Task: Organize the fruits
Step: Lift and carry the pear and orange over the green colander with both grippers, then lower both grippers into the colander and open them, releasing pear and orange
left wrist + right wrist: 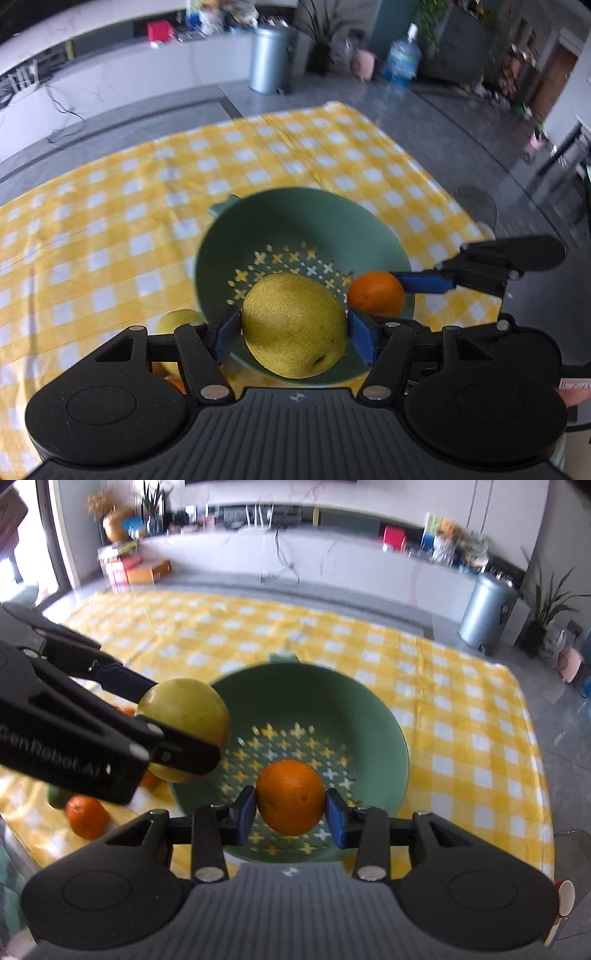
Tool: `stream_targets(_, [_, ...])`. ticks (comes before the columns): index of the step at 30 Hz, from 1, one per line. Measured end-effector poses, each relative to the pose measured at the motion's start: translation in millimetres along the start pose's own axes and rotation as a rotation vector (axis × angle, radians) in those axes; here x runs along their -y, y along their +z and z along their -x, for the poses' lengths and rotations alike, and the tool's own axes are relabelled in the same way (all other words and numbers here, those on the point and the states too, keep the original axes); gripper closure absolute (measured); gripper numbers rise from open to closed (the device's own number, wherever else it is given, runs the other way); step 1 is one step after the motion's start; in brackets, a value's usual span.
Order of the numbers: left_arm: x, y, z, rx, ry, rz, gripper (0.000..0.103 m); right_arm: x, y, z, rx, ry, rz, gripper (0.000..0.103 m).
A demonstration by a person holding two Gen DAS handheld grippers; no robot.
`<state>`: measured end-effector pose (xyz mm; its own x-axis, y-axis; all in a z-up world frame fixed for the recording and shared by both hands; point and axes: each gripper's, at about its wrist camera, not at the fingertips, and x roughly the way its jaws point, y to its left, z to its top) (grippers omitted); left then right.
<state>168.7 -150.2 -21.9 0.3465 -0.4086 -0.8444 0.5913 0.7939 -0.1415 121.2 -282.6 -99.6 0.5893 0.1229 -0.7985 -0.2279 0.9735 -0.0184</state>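
Left gripper [293,330] clamped on pear [293,325], right gripper [290,814] on orange [290,797], both above colander [388,731].

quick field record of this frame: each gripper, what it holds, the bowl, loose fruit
left gripper: shut on yellow pear, held above the colander
right gripper: shut on orange, held above the colander
colander: green, cross-shaped holes, nothing inside, on yellow checked cloth
loose fruit: another orange on the cloth left of the colander, more fruit beside it partly hidden
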Motion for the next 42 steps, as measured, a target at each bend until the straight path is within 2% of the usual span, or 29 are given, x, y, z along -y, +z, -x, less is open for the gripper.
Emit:
stream_targets(8, [3.6,8.0,-35.7,-0.109,0.016,-0.081,0.031,7.4,8.7,-37.5,-0.129,0.008,0.059,0.065])
stream_targets(20, [-10.2,10.6,-68.2,-0.201,0.007,-0.045,0.031,10.0,15.5,-70.5,-0.234,0.024,0.118,0.065])
stream_targets(29, [-9.6,9.1,-75.1,-0.205,0.009,-0.043,0.031,2.3,12.1,-76.7,-0.243,-0.002,0.197,0.065])
stream_targets(37, [-7.2,8.7,-77.9,-0.199,0.027,-0.046,0.030,0.2,11.2,-74.3,-0.238,0.005,0.196,0.064])
stream_targets(39, [-7.2,9.0,-77.1,-0.193,0.028,-0.050,0.028,-0.8,12.1,-71.6,-0.232,0.011,0.198,0.063])
stream_targets(42, [-10.5,11.6,-71.7,-0.165,-0.013,-0.023,0.025,-0.3,14.9,-68.2,-0.220,0.000,0.207,0.059])
